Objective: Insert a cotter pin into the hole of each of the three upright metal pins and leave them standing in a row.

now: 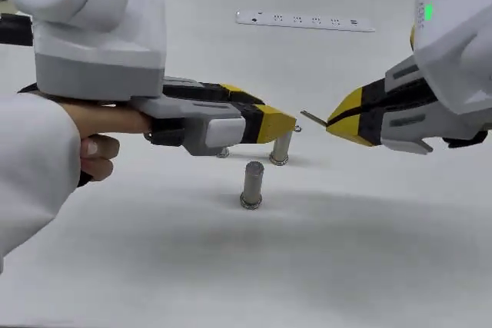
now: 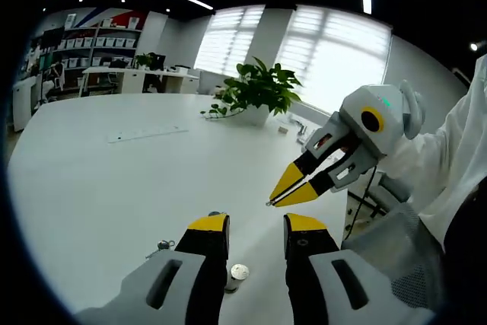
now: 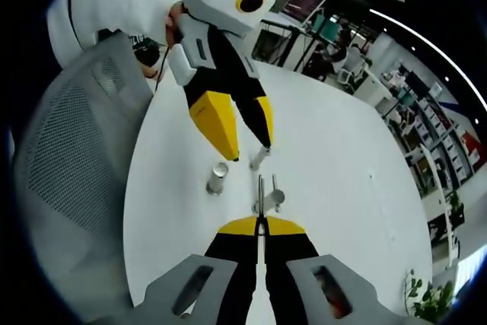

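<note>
Three short upright metal pins stand on the white table [image 1: 231, 266]: one in front [image 1: 252, 183], one behind it to the right [image 1: 280, 147], and one [image 1: 223, 151] mostly hidden under the left gripper [image 1: 286, 124]. The left gripper hangs open just over the back pins, its jaws apart above a pin [image 2: 238, 274]. The right gripper [image 1: 330, 123] comes in from the right, shut on a thin cotter pin [image 1: 311, 118] that points at the left gripper's tips. In the right gripper view the cotter pin [image 3: 260, 192] sticks straight out toward the pins [image 3: 260, 157].
A white power strip [image 1: 304, 20] lies at the table's far side. A small wire piece [image 2: 161, 247] lies on the table left of the left jaw. A potted plant [image 2: 255, 89] stands at the far edge and a mesh chair [image 3: 68, 150] beside the table.
</note>
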The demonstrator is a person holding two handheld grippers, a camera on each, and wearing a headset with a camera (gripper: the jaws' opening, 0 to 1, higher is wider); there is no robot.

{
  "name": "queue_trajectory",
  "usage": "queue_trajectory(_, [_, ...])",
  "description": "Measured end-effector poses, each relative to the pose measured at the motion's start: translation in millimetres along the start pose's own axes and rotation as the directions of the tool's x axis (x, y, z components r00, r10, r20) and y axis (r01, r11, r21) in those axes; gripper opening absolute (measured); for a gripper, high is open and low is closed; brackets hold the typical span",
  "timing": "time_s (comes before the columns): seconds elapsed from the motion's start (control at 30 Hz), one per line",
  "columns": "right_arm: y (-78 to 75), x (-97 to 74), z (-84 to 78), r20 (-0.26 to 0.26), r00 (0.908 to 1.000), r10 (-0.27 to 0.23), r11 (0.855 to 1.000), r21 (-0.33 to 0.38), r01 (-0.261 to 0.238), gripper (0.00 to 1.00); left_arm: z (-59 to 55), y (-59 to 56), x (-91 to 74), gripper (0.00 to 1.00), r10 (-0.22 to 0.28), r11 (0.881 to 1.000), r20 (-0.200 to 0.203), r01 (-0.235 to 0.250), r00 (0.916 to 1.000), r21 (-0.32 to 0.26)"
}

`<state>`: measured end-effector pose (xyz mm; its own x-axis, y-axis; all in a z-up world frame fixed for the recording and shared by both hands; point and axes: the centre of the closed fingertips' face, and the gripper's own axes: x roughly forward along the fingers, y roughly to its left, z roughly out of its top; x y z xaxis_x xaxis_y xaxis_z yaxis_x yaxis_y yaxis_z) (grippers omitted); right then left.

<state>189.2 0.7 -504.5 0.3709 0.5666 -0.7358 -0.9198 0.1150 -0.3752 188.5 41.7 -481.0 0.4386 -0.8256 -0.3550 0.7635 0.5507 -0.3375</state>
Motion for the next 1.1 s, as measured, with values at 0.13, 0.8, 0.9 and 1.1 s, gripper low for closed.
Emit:
queue_trajectory(0.13, [5.7,2.5,1.6,0.008,1.0,0.0,1.0,-0.011,0.0,0.0,-4.5,-0.4,6.5,0.18,-0.007,1.0,-0.025,0.007,0.9997,0.004])
queue_trajectory(0.8, [12.7,-1.5,15.2,0.045,0.999,-0.007,1.0,-0.025,0.008,0.0,-3.5,-17.3,22.0,0.09,-0.068,0.998,-0.04,0.068,0.9968,-0.018])
queue_trajectory(0.9, [12.3,-1.7,16.4,0.047,0.9989,-0.008,1.0,-0.029,0.009,0.0,-3.8,-18.9,22.5,0.06,-0.076,0.997,-0.045,0.075,0.9961,-0.021])
queue_trajectory(1.1, [10.5,-1.8,18.5,0.048,0.9988,-0.014,0.999,-0.036,0.016,0.0,-5.2,-20.1,24.0,0.05,-0.079,0.997,-0.053,0.077,0.9955,-0.025])
